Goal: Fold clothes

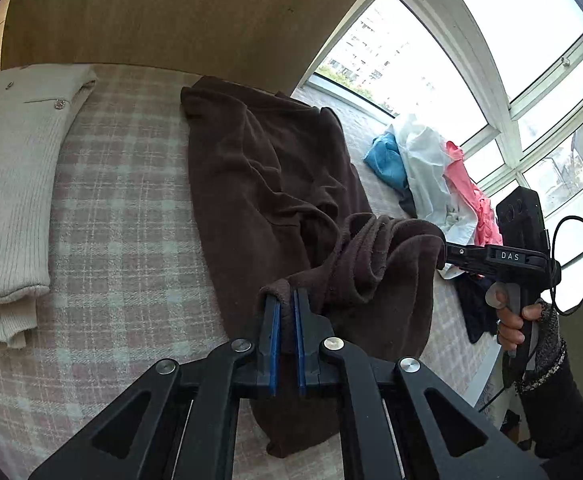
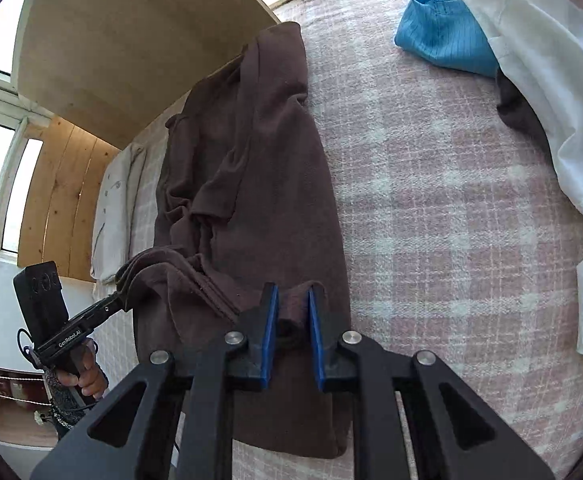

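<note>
Cream ribbed knit at far left: folded cardigan (image 1: 9, 168) with small buttons, lying flat on the pink plaid blanket (image 1: 123, 216), apart from the work. Further right, brown fleece garment (image 1: 267, 184) stretched lengthwise down the middle of the blanket, rumpled along its centre, near end lifted off the blanket by both tools. Left gripper (image 1: 286, 300) nearly closed, blue pads pinching one near corner of the brown fabric. Right gripper (image 2: 293, 296) a little wider but likewise clamped on a bunched fold of the same hem, its tip buried in cloth in the left wrist view. Further right again, heap of unfolded clothes (image 1: 431, 176) in blue, white and pink by the window (image 1: 471, 80).

Step in hand, by the look of it: carrying the near hem up and over toward the far end to halve the garment. Best done with both corners kept level and drawn slightly apart so the edge stays taut, lifted high enough to clear the wrinkled middle, then laid down square on the far edge before release. Likely trouble: thick bunching in the right-hand grasp leaving a lumpy, skewed fold.
</note>
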